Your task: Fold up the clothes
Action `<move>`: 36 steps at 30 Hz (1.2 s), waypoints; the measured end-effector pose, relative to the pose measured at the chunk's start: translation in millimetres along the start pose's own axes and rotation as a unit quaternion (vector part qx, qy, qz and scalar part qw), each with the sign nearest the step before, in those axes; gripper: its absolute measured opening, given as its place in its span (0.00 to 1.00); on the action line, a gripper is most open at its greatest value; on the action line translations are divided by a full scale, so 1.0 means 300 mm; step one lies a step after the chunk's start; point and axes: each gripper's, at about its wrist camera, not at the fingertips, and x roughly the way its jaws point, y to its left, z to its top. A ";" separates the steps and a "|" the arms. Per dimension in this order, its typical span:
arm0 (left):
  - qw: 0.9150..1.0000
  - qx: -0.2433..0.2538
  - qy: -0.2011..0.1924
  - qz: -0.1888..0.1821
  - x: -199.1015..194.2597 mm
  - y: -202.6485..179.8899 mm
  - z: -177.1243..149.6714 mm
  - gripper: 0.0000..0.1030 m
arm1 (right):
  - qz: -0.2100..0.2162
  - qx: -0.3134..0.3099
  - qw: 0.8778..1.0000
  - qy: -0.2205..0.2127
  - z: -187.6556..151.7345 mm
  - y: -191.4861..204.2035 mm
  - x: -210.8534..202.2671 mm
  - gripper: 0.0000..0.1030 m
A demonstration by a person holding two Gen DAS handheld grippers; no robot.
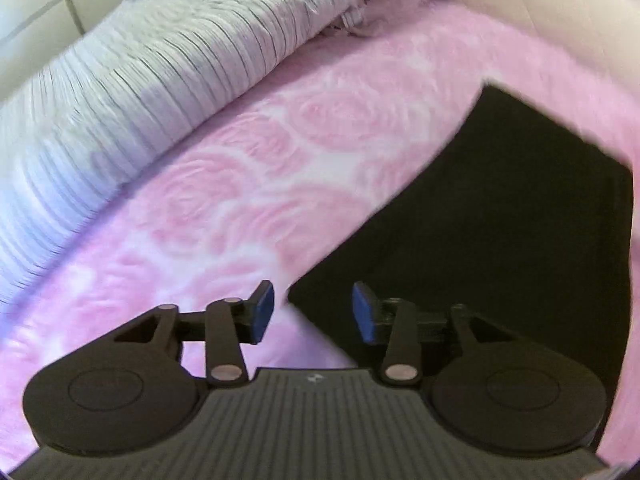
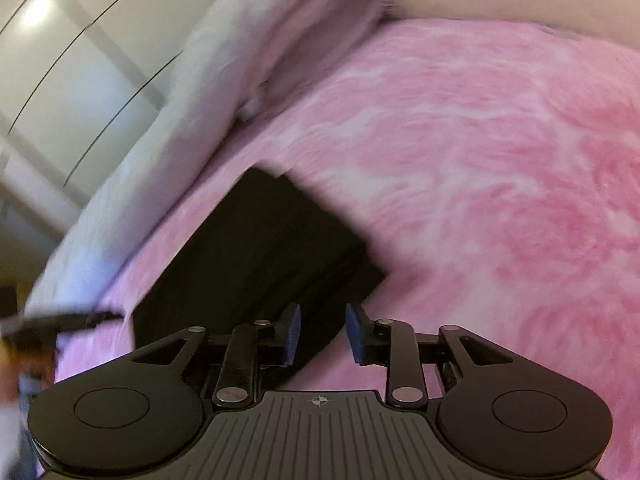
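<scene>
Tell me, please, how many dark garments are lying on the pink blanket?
1. A single black folded garment lies flat on the pink blanket, just ahead of both grippers' open jaws. Others could be outside the views.

no readable text or labels anywhere

Pink fleece blanket with pale rose pattern spread flat, covering most of both views. Long white ribbed bolster of finely pleated fabric lying along blanket's far-left edge, touching it. Pale glossy panelled surface with thin dark seams behind bolster in right wrist view. Cream wall beyond blanket's far edge. Right wrist view blurred.
</scene>
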 end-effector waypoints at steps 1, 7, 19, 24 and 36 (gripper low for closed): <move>1.000 0.021 0.002 0.004 -0.018 -0.007 -0.025 0.40 | 0.018 0.000 1.000 0.021 -0.042 0.042 0.013 0.44; 0.984 0.178 -0.012 0.006 -0.081 -0.116 -0.171 0.46 | 0.104 0.043 0.983 0.143 -0.317 0.256 0.132 0.68; 0.960 0.271 -0.058 -0.037 -0.115 -0.183 -0.348 0.48 | 0.055 0.268 0.961 0.032 -0.529 0.292 0.296 0.26; 0.941 0.331 -0.067 -0.018 -0.133 -0.202 -0.385 0.53 | 0.073 0.255 0.962 0.060 -0.465 0.255 0.241 0.14; 0.965 0.225 -0.066 -0.120 -0.236 -0.300 -0.253 0.58 | -0.039 -0.002 0.974 0.224 -0.133 -0.223 -0.305 0.14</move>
